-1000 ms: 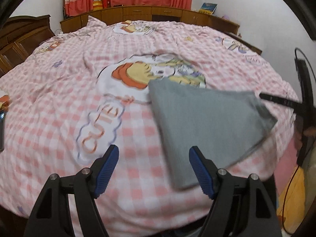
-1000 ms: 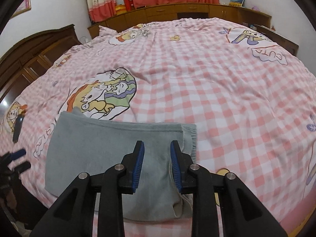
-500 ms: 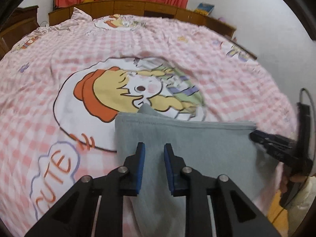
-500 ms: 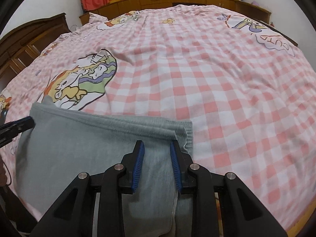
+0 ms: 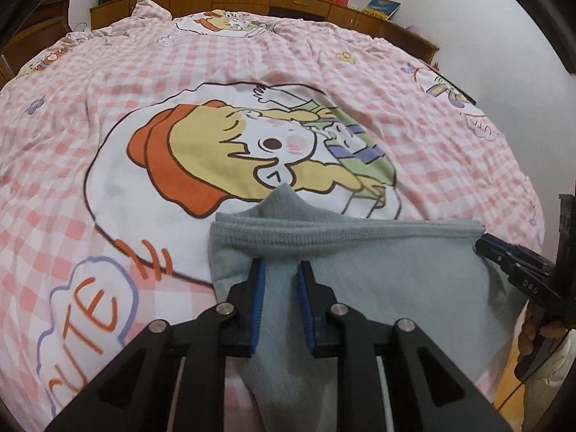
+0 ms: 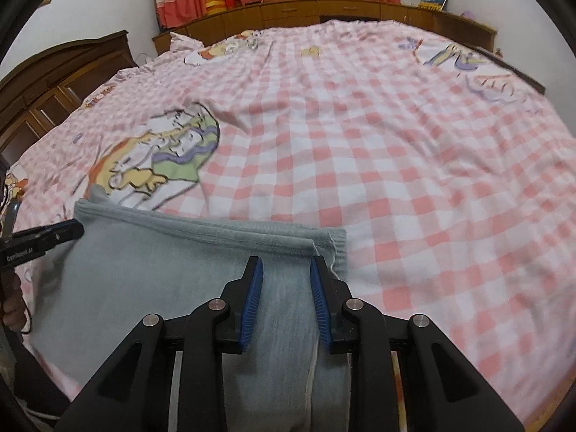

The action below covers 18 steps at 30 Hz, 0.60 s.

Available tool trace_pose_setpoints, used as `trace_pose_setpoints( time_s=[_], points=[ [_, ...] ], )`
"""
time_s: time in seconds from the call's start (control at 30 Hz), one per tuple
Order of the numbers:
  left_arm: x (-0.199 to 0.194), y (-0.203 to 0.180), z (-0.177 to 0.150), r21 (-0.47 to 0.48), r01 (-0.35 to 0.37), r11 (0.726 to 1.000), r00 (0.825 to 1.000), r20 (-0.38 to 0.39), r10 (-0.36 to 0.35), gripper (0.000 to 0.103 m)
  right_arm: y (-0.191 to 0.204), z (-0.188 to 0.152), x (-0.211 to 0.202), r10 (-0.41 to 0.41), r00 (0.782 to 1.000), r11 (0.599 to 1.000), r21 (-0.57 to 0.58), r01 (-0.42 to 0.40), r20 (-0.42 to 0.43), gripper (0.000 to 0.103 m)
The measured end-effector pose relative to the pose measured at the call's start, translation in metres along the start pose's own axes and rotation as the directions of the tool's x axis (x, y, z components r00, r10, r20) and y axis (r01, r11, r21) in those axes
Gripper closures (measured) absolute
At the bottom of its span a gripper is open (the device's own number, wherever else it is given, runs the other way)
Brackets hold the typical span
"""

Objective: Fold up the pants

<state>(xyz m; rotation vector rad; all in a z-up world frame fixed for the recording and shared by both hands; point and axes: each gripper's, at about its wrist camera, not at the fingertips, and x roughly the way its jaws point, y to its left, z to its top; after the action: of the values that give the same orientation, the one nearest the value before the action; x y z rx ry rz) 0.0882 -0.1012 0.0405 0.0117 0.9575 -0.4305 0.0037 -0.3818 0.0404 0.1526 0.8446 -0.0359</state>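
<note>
The grey pants (image 5: 378, 280) lie folded near the front edge of the bed, waistband band facing the far side. My left gripper (image 5: 281, 270) is shut on the pants near their left corner. My right gripper (image 6: 286, 266) is shut on the pants (image 6: 172, 280) near their right corner, by the ribbed edge. Each gripper shows in the other's view: the right one (image 5: 504, 259) at the pants' right edge, the left one (image 6: 54, 234) at their left edge.
The bed is covered by a pink-and-white checked sheet (image 6: 396, 180) with a cartoon print (image 5: 252, 151). Wooden cabinets (image 6: 324, 10) and red curtains stand beyond the bed; a dark wooden cupboard (image 6: 54, 79) is at the left.
My left gripper has gone from wide open above the sheet to shut on the pants' left corner. The right gripper stayed shut on the pants. Both have moved the pants forward over the bed.
</note>
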Motion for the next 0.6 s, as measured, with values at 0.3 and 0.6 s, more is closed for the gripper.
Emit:
trace_pose_setpoints(
  time_s=[0.3, 0.6],
  points=[
    [-0.038, -0.016, -0.032, 0.042, -0.019, 0.999, 1.000, 0.020, 0.018, 0.059, 0.014, -0.034, -0.049, 0.003, 1.000, 1.000, -0.015, -0.004, -0.012, 0.075],
    [-0.029, -0.015, -0.065, 0.050, -0.034, 0.998, 0.998, -0.054, 0.037, 0.043, 0.010, -0.070, -0.030, -0.005, 0.997, 1.000, -0.015, 0.004, -0.083, 0.075]
  ],
)
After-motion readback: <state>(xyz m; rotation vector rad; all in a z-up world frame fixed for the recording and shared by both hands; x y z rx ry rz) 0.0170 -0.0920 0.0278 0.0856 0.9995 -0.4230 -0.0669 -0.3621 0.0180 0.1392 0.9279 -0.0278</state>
